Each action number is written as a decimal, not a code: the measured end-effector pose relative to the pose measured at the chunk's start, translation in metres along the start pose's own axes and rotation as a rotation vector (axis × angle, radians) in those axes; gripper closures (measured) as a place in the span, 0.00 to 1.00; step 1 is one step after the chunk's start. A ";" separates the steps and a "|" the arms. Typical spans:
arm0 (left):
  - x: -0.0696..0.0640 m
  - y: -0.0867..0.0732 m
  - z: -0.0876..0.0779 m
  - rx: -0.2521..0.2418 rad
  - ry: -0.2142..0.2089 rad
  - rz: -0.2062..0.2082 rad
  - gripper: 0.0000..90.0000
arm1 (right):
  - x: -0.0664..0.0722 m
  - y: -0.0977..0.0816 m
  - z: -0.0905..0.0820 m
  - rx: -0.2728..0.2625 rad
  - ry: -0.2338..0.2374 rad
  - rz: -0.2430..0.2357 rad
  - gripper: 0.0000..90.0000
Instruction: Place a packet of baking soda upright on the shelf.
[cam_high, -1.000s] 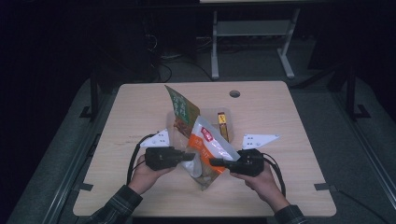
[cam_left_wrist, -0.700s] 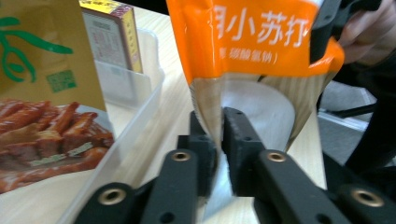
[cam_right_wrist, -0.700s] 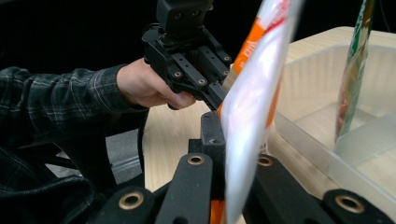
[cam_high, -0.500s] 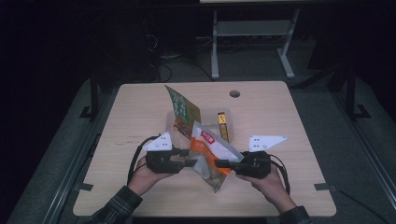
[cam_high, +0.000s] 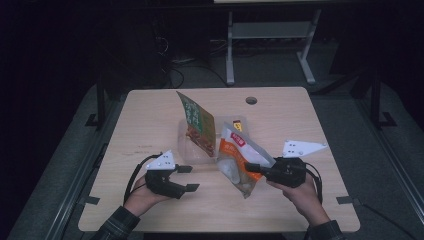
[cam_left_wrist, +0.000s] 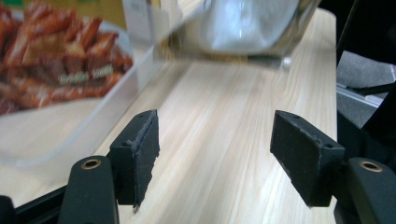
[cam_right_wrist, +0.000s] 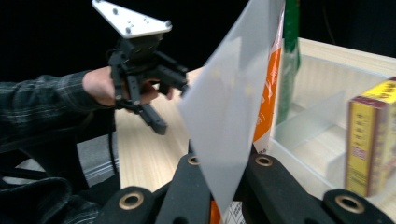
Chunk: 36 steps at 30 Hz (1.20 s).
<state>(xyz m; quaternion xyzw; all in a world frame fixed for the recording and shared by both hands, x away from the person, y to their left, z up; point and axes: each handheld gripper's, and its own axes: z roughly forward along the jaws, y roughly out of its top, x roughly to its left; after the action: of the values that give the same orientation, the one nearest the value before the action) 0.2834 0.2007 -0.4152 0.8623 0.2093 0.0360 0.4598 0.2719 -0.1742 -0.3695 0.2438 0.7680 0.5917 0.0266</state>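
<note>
Left gripper (cam_high: 187, 178): jaws apart with nothing between them, and they've just been opening. It sits low over the wooden table (cam_high: 150, 125), with the clear plastic organizer bin (cam_high: 192, 150) just ahead of its tips.

Green snack bag (cam_high: 196, 120): stands tilted in the bin, ahead of the left gripper. Green front with a photo of reddish-brown fried pieces; there's pale writing on it but it's too blurry for me to read.

Orange-and-white pouch (cam_high: 235, 160): the thing being worked. It hangs clear of the table, off the tip of the right gripper, lower end near the tabletop. There's a red label patch near the top with white characters, can't make them out.

Yellow box (cam_right_wrist: 369, 140): upright in a bin compartment, beyond the pouch as seen from the right gripper. Dark red bands with print, not legible.

Right gripper (cam_high: 248, 167): jaws together, clamped on the edge of the pouch, and that's the only hold on it now.

What could go wrong: one pinch on a thin slick edge, so the film could slide out if the hand swings fast. The dangling end could also catch the bin wall or knock the green bag over.
</note>
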 end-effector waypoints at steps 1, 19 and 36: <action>0.001 -0.002 -0.001 0.007 0.000 -0.005 0.34 | -0.001 0.001 -0.001 0.000 -0.004 -0.001 1.00; 0.008 -0.028 -0.005 0.078 0.072 0.017 0.23 | -0.018 0.023 -0.007 -0.015 -0.119 0.035 1.00; 0.013 -0.031 -0.002 0.086 0.090 0.027 0.22 | -0.030 0.053 0.022 -0.023 -0.186 0.026 1.00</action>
<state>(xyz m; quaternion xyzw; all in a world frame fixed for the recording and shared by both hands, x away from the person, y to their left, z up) 0.2850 0.2229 -0.4407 0.8815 0.2193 0.0721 0.4118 0.3236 -0.1570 -0.3347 0.3072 0.7523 0.5754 0.0929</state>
